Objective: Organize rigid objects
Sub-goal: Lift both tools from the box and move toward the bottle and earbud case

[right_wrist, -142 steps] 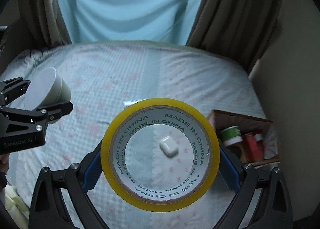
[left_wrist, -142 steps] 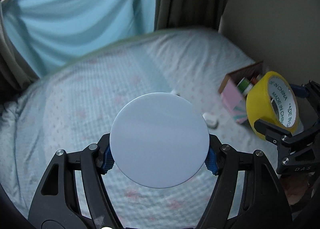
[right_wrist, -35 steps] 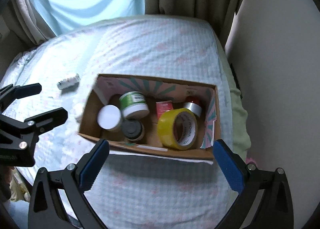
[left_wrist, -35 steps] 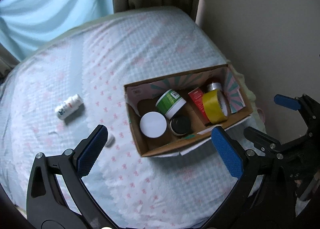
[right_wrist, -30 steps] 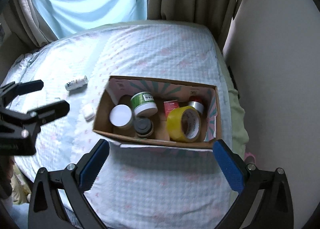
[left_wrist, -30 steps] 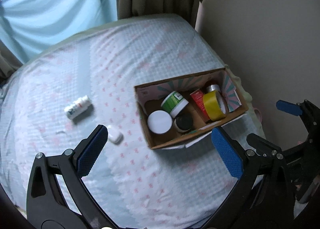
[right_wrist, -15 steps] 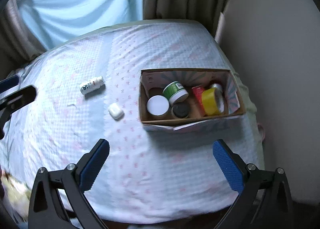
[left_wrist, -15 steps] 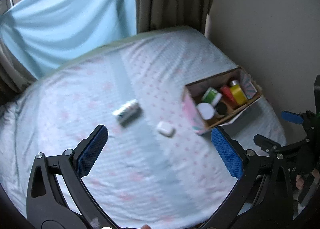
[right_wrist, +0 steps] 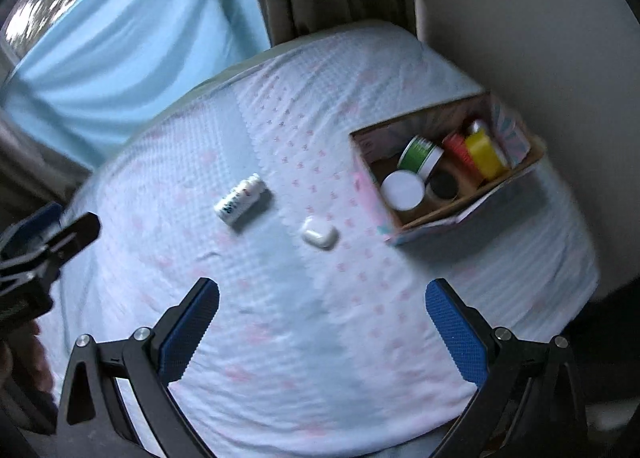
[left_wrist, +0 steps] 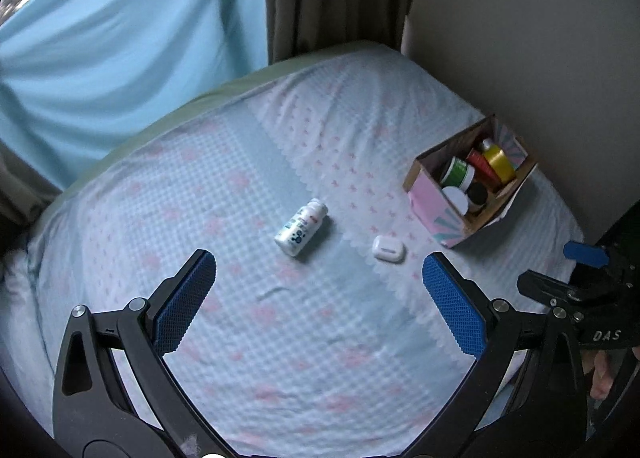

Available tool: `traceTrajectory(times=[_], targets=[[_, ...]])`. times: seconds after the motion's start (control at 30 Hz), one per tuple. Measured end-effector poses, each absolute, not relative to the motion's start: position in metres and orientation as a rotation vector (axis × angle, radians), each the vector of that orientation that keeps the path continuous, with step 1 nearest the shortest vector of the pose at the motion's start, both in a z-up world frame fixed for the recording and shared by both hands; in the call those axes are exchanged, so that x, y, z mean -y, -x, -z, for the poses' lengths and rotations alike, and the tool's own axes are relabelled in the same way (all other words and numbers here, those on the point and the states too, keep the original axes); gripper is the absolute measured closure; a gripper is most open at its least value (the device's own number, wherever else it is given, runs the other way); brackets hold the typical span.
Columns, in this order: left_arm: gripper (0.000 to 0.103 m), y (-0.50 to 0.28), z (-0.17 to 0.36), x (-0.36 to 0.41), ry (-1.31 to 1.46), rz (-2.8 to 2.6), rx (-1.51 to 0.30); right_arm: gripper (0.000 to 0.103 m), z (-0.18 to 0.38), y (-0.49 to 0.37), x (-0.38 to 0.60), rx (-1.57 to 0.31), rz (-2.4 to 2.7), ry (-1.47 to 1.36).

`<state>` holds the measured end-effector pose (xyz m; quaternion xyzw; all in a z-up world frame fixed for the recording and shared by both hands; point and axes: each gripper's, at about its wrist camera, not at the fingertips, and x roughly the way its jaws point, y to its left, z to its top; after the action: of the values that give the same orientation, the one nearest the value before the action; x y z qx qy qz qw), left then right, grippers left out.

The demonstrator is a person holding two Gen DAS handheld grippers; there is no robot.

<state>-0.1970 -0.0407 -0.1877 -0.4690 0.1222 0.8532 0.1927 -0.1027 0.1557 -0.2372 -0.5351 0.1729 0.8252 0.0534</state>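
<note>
A white pill bottle (left_wrist: 301,232) lies on its side on the bed, also in the right wrist view (right_wrist: 239,199). A white earbud case (left_wrist: 388,248) lies to its right (right_wrist: 319,233). A cardboard box (left_wrist: 433,207) at the right (right_wrist: 448,214) holds a white-lidded jar (right_wrist: 402,184), a green-banded jar (right_wrist: 420,152), a black lid, a red item and the yellow tape roll (right_wrist: 482,152). My left gripper (left_wrist: 319,304) is open and empty, above the bed short of the bottle. My right gripper (right_wrist: 322,324) is open and empty, short of the case.
The bed has a pale blue and white sheet with pink marks (left_wrist: 280,338). A blue curtain (left_wrist: 112,42) and brown drapes hang at the back. A beige wall (left_wrist: 520,38) runs close along the right, behind the box.
Both grippers let go of the white-lidded jar and the tape, which now sit in the box. Both have since pulled back and swung left, so the bottle and case are central.
</note>
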Motion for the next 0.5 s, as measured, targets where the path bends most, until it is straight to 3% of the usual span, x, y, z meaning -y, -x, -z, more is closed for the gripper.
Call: traceTrajectory(times=[0.2,0.5], targets=[[0.000,0.244,0.220,0.028,1.379,-2.269,-0.440,0.000,0.279,0.125,-0.146,-0.670,-2.388,1.665],[0.002,0.311,0.311,-0.008,1.536,-2.043,-0.612,0.000,0.358,0.174,-0.155,-0.859,-2.160,1.681]])
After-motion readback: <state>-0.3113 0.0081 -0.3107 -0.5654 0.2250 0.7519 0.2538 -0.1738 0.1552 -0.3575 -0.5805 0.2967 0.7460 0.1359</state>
